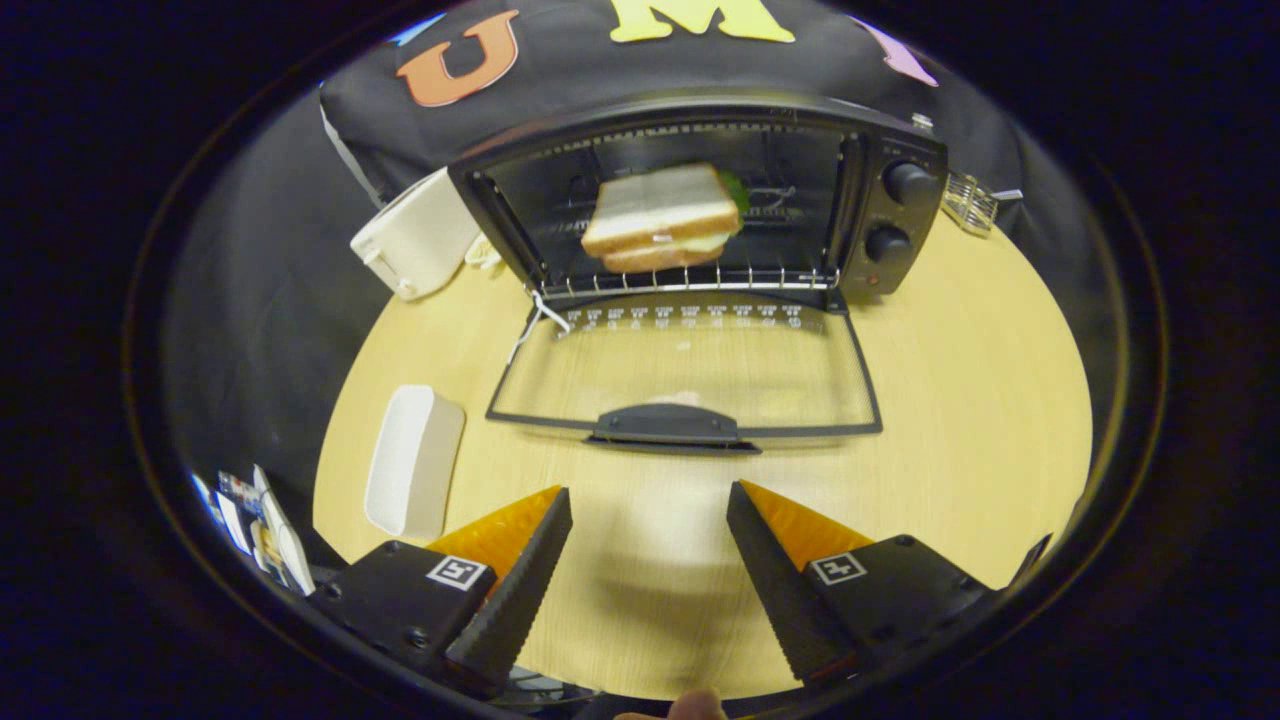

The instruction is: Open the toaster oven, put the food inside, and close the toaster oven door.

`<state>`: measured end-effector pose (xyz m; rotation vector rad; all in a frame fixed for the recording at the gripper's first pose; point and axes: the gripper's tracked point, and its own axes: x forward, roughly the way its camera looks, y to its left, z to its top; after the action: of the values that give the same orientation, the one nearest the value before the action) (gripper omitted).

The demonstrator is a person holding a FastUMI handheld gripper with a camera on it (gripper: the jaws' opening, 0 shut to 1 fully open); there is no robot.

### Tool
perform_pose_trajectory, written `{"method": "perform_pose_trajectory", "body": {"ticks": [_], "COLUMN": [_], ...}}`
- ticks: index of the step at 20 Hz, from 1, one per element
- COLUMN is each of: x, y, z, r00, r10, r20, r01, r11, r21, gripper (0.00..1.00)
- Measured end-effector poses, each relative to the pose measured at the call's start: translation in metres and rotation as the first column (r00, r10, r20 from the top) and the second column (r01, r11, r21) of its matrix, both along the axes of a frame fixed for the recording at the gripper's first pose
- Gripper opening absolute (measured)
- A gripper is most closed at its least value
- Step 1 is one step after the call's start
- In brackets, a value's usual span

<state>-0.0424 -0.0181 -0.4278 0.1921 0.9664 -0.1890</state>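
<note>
Glass door (690,370) down flat, sandwich (662,218) already on the rack inside. Gripper (650,550) wide, empty. Next: lifting the handle (668,425), probably, to shut.

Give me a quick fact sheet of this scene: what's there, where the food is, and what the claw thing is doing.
oven door: folded down flat onto the table
sandwich: inside the toaster oven, on its wire rack
gripper: open, holding nothing, fingers short of the door handle
white tray: empty, on the wooden table beside the open door
white appliance: next to the oven
step left: shutting the door
</note>
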Motion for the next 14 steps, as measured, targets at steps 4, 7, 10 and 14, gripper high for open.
{"method": "perform_pose_trajectory", "body": {"ticks": [4, 7, 10, 14], "x": [-0.001, 0.01, 0.026, 0.034], "y": [-0.002, -0.007, -0.015, -0.021], "z": [-0.026, -0.031, -0.034, -0.033], "r00": [0.998, 0.999, 0.999, 0.997], "r10": [-0.013, -0.022, -0.021, -0.071], "r20": [-0.055, -0.048, -0.028, -0.018], "r01": [0.012, 0.019, 0.018, 0.068], "r11": [1.0, 0.998, 0.994, 0.99], "r21": [-0.016, -0.059, -0.108, -0.122], "gripper": [1.0, 1.0, 1.0, 1.0]}}
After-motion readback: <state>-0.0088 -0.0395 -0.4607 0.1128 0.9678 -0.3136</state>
